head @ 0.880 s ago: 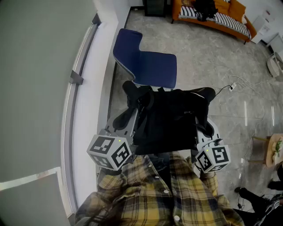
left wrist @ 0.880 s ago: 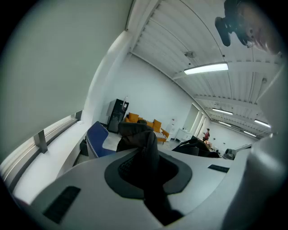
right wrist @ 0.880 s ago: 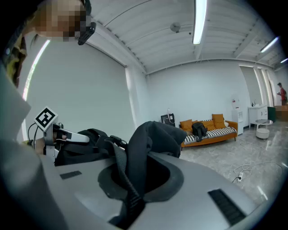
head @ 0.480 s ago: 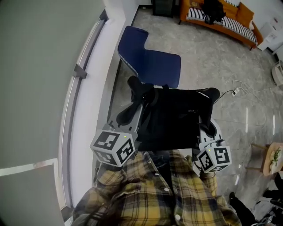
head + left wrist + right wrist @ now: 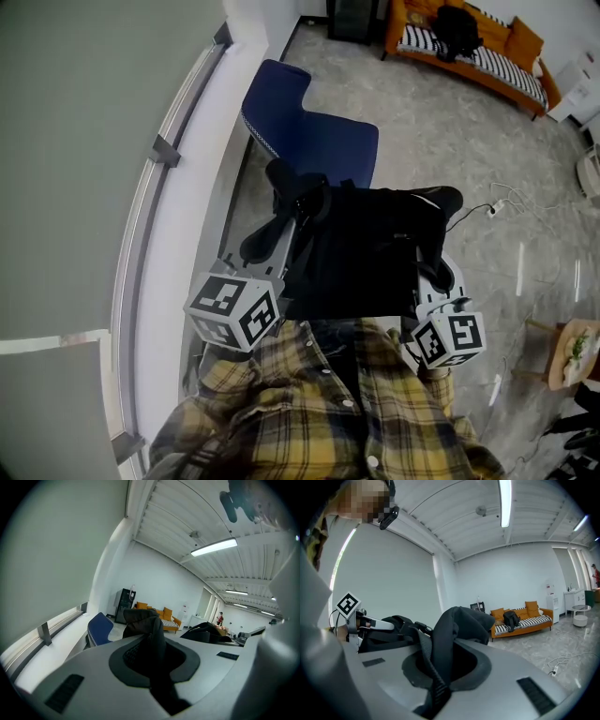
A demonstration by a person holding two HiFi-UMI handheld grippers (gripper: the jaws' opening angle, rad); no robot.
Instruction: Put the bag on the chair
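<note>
I carry a black bag in the air in front of the person's plaid shirt, just short of the blue chair. My left gripper is shut on the bag's left top corner; in the left gripper view black fabric and a strap fill the gap between the jaws of the left gripper. On the bag's right top corner my right gripper is shut too, and a bunched fold with a strap runs through the right gripper. The chair stands empty by the window wall.
A white sill with a window rail runs along the left, close to the chair. An orange sofa with a dark bag on it stands at the far side. A cable and plug lie on the grey floor at the right.
The head view has shifted a little. Both grippers keep their hold on the bag, in nearly the same place short of the chair.
</note>
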